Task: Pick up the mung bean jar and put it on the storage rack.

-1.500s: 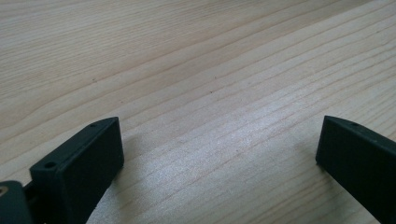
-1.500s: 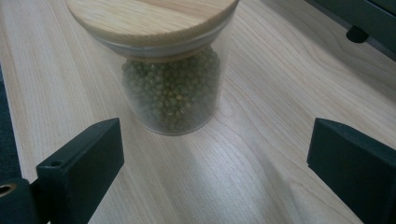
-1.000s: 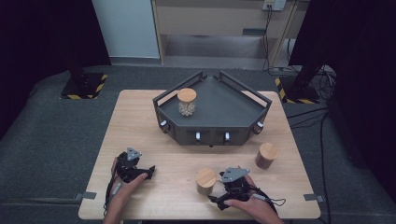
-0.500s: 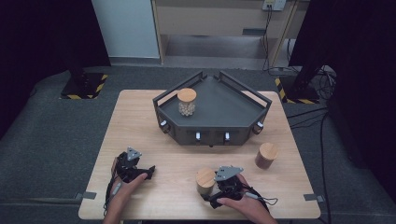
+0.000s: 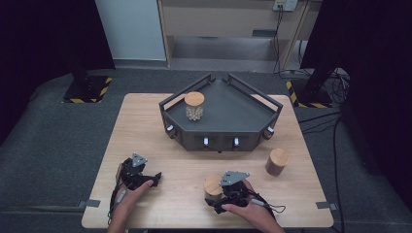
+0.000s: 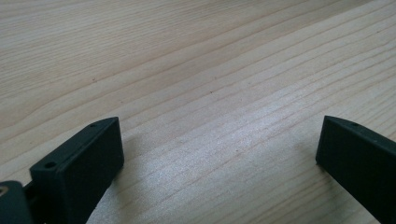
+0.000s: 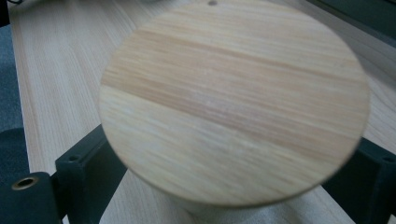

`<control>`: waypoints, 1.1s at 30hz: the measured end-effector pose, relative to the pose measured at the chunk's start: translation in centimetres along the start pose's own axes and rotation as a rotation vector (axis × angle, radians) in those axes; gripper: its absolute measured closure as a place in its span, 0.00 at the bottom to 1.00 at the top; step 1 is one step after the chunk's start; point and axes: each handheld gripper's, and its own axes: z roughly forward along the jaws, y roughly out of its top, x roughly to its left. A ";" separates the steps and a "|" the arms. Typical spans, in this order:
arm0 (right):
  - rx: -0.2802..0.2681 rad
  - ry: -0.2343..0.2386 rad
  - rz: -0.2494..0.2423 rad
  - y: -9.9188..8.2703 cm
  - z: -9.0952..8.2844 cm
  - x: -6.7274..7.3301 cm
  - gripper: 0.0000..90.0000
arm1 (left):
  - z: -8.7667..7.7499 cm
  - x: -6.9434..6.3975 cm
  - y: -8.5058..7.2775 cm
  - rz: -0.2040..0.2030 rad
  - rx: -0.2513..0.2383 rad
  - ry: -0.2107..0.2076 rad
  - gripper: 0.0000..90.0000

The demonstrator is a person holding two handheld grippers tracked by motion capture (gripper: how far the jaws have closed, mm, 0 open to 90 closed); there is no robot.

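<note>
Now the right gripper has just been closing around the wooden-lidded jar, contact unclear; off-centre, it could tip. Left gripper gapes, idle.

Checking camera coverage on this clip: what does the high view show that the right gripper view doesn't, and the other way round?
High view: a dark tray holding a glass jar, a lidded jar at the right, and the open left gripper. Right gripper view: wood grain on the near jar's lid and black fingers flanking the jar beneath it; contact is hidden. Shared: the table and the near jar between the right gripper's fingers, which have just been closing.
</note>
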 end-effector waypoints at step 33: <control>-0.024 -0.058 -0.037 0.5 -1.0 1.1 0.28 | 0.0 0.0 0.0 0.000 0.000 0.000 0.00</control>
